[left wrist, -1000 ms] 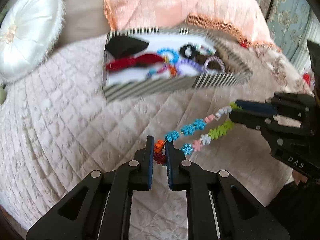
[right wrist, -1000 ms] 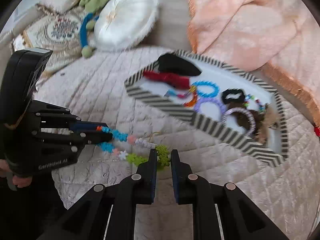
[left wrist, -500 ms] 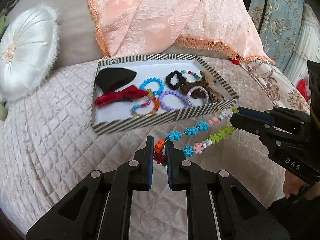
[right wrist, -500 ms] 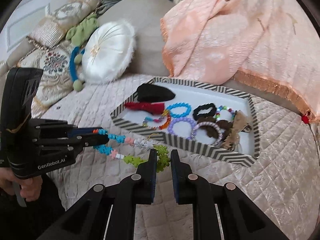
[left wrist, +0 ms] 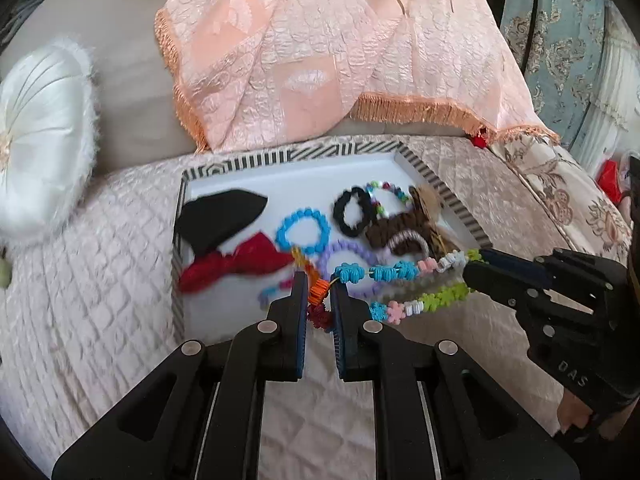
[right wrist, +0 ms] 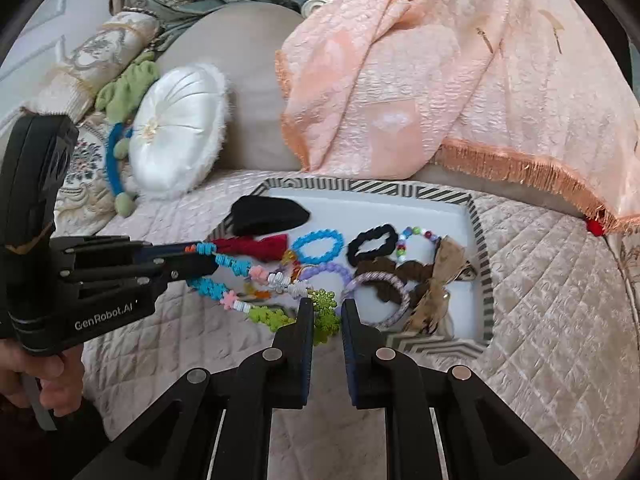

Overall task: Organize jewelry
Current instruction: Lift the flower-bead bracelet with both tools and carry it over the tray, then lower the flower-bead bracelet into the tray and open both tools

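Observation:
A colourful flower-bead necklace (left wrist: 394, 272) hangs stretched between both grippers, above the near part of a striped-rim white tray (left wrist: 288, 158). My left gripper (left wrist: 319, 300) is shut on its orange and dark red end. My right gripper (right wrist: 326, 316) is shut on its green end (right wrist: 324, 312); it also shows at the right of the left wrist view (left wrist: 476, 264). The left gripper shows in the right wrist view (right wrist: 208, 258). The tray (right wrist: 478, 240) holds a blue bead bracelet (left wrist: 303, 230), a black scrunchie (left wrist: 354, 212), a red bow (left wrist: 240, 266) and other pieces.
The tray lies on a quilted beige bedspread (left wrist: 100, 300). A peach fringed throw (left wrist: 320, 52) drapes behind it. A round white cushion (left wrist: 36, 140) sits at the left, with patterned pillows (right wrist: 80, 72) beyond. A small red object (right wrist: 594, 226) lies at the throw's edge.
Both grippers have carried the necklace forward from the bedspread in front of the tray to above the tray's near part. The grips have not changed.

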